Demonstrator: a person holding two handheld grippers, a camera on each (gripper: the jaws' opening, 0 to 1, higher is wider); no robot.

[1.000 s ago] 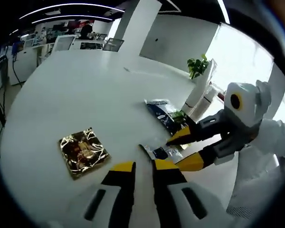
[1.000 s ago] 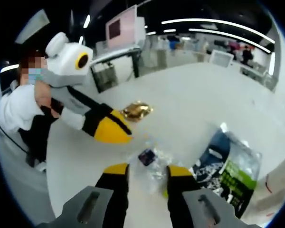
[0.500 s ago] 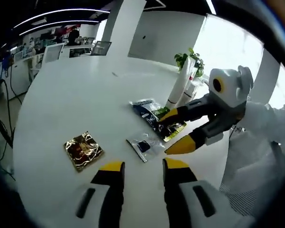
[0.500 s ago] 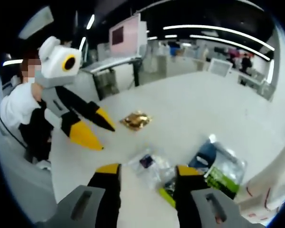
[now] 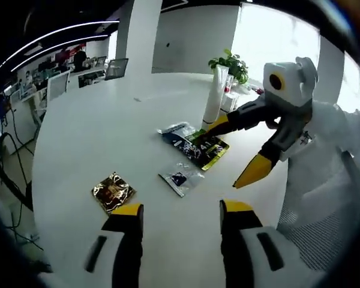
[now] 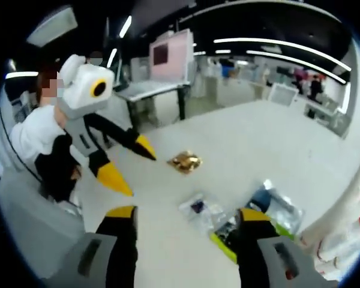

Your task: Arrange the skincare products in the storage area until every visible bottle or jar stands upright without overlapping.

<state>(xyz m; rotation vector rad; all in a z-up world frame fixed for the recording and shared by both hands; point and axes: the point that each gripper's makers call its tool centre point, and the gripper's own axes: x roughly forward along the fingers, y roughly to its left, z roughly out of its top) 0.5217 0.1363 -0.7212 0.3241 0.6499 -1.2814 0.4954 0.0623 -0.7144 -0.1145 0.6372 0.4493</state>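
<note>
Jaws on both grippers stand wider apart than a second ago, and both cameras sit higher and farther back from the white counter (image 5: pixel 96 120). The left gripper (image 5: pixel 183 210) was nearly pressed together over the small clear sachet (image 5: pixel 181 178); now its yellow-tipped jaws are spread wide with nothing between them, and the sachet lies flat on the counter ahead of them, clear of both tips. Ahead and left of this gripper lies the gold foil packet (image 5: pixel 113 192), flat, near the left jaw tip but apart from it. Beyond the sachet sits the dark blue and green pouch (image 5: pixel 195 144), also flat, its near edge just beside the sachet. Farther ahead, tall white bottles (image 5: pixel 215 102) stand upright by a green plant (image 5: pixel 228 63). The right gripper (image 5: pixel 240 150) comes in from the right of the left gripper view, jaws splayed open and raised above the pouch, whereas earlier its tips were down at the sachet. In the right gripper view, the right gripper (image 6: pixel 186 213) is likewise open and empty; the sachet (image 6: pixel 201 209) lies just ahead between its tips, the pouch (image 6: pixel 270 210) ahead to the right, the foil packet (image 6: pixel 186 161) farther ahead, and the left gripper (image 6: pixel 129 165) hangs open at the left, well off the sachet it had hovered over.
</note>
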